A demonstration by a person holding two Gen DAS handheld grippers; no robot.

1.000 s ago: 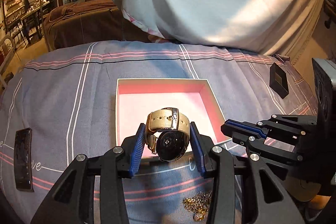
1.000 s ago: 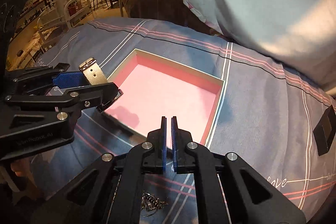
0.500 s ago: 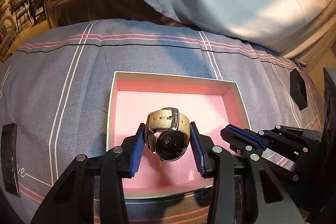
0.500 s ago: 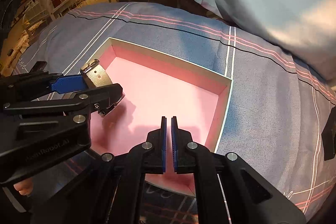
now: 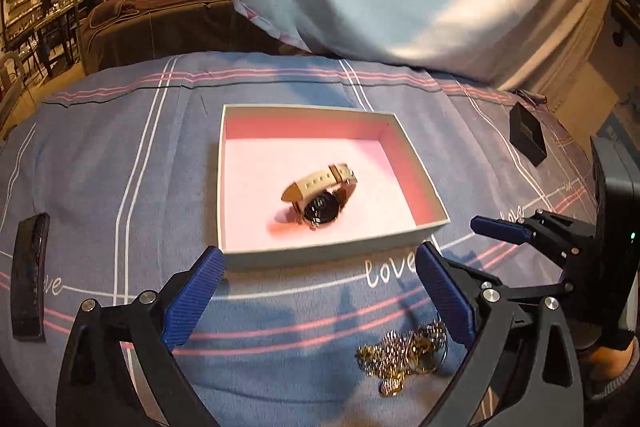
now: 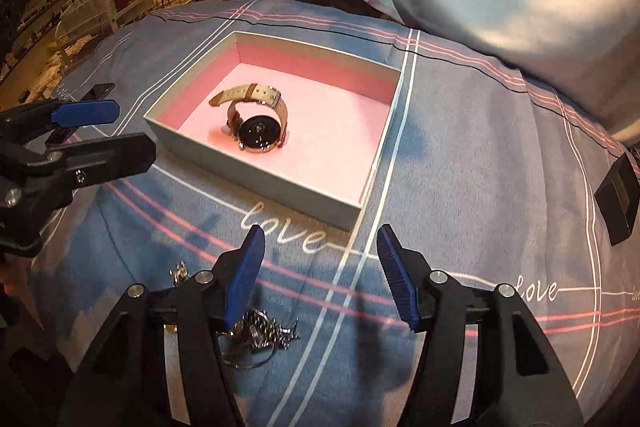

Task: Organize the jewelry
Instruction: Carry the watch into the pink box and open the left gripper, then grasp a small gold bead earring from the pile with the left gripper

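Your left gripper [image 5: 320, 301] has its jaws spread wide and holds nothing; it hangs over the blue striped bedspread [image 5: 120, 155] just short of the near wall of the box [image 5: 320, 249]. Your right gripper [image 6: 320, 271] is spread wide too, also empty, above the bedspread [image 6: 480, 147] near the box's [image 6: 256, 183] near right corner. The watch [image 5: 320, 197] lies inside the box on the pink lining, about the middle of the floor and a little toward the near wall; its dark face tilts up and its beige strap curls over it. In your right view the watch [image 6: 256, 123] sits toward the left near part of the box. A heap of gold chains [image 5: 404, 357] lies on the bedspread in front of the box, close beside your left gripper's right finger; it shows under your right gripper's left finger as a tangle [image 6: 260, 335]. A small black box [image 5: 527, 137] sits near the bedspread's right edge, and a flat dark case [image 5: 29, 281] near its left edge.
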